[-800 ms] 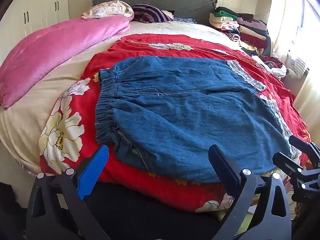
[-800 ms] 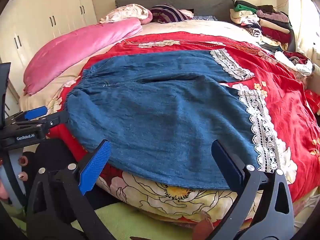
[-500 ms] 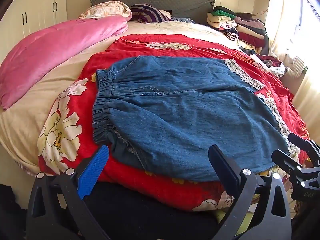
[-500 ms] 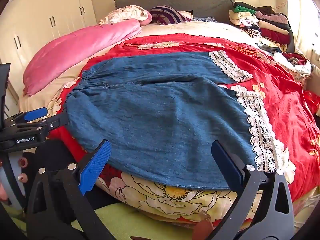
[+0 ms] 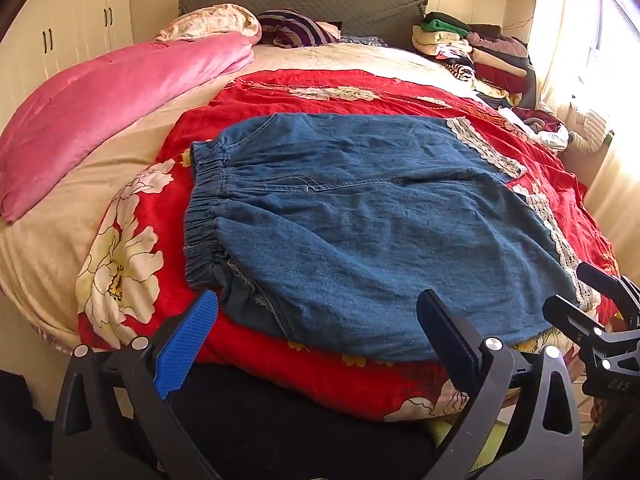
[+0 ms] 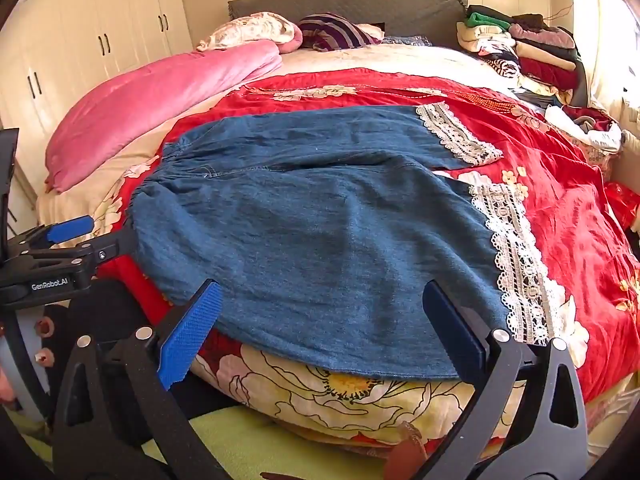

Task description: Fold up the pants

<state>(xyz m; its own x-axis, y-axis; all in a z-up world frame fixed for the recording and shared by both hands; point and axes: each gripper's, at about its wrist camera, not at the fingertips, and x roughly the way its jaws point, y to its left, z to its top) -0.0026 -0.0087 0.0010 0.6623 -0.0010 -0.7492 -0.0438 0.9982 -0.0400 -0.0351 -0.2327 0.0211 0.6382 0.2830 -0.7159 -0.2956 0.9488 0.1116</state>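
1. We've got the left gripper [image 5: 316,328] spread wide with nothing between its fingers, hanging just short of the near edge of the bed.
2. Same deal with the right gripper [image 6: 320,320]: spread wide, holding nothing, not touching any cloth.
3. The pants [image 5: 360,224] are blue denim, lying flat on a red flowered blanket [image 5: 280,92] straight ahead of both grippers. Their near edge sits just past the fingertips.
4. The elastic waistband [image 5: 204,208] is ahead and to the left of the left gripper, bunched up in gathers.
5. The leg ends have white lace trim [image 6: 516,256], which lands ahead and to the right of the right gripper. A second strip of lace [image 6: 456,136] lies farther off, on the far leg.
6. Writing we can actually read: "GenRobot.AI" on the black body of the left gripper, seen at the left side of the right camera [image 6: 50,284]. In the left camera, the right gripper pokes in at the right edge with "DAS" printed on it [image 5: 618,386]; anything more of that word is cut off.
7. Farther away, beyond the pants: a pink quilt [image 6: 160,96] off to the left, a heap of folded clothes [image 6: 520,48] off to the right, and a grey headboard [image 5: 304,0] at the back.
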